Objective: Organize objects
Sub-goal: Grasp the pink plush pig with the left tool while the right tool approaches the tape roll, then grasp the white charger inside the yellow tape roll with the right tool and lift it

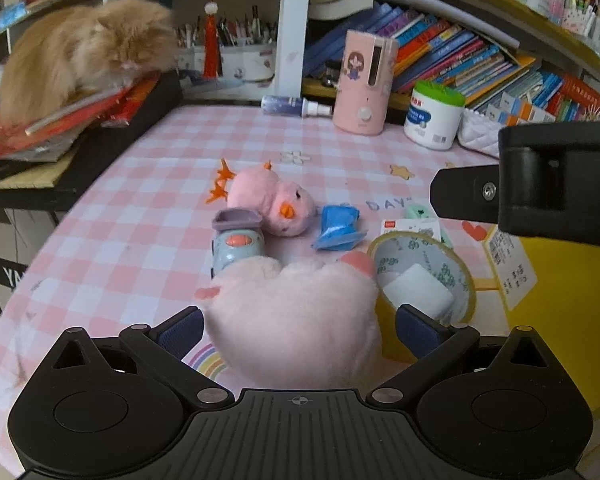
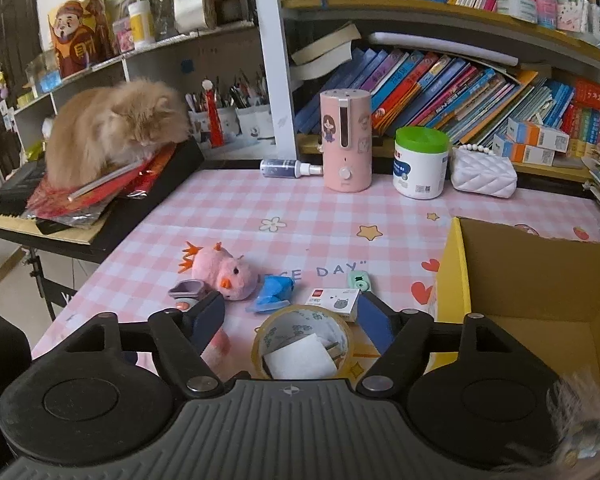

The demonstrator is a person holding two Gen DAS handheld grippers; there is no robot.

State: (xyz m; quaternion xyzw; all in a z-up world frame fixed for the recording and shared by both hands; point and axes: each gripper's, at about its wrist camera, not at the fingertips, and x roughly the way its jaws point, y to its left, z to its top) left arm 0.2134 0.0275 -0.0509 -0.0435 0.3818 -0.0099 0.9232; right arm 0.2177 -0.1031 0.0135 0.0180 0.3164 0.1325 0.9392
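My left gripper (image 1: 298,330) is open, its blue pads either side of a pale pink plush toy (image 1: 296,320) lying on the checked tablecloth, not clamped. Beyond it lie a toy car (image 1: 236,242), a pink plush chick (image 1: 274,204) and a blue packet (image 1: 338,226). A tape roll (image 1: 424,276) with a white block inside lies to the right. My right gripper (image 2: 290,322) is open and empty, above the tape roll (image 2: 304,344). A small white card box (image 2: 334,300), a green toy (image 2: 360,280), the chick (image 2: 226,272) and the blue packet (image 2: 274,290) lie ahead.
A yellow cardboard box (image 2: 540,300) stands open at the right. A pink humidifier (image 2: 346,140), a white jar (image 2: 420,164), a spray bottle (image 2: 290,168) and a white purse (image 2: 482,174) stand at the back. A ginger cat (image 2: 116,128) sits on a keyboard at the left. Bookshelves stand behind.
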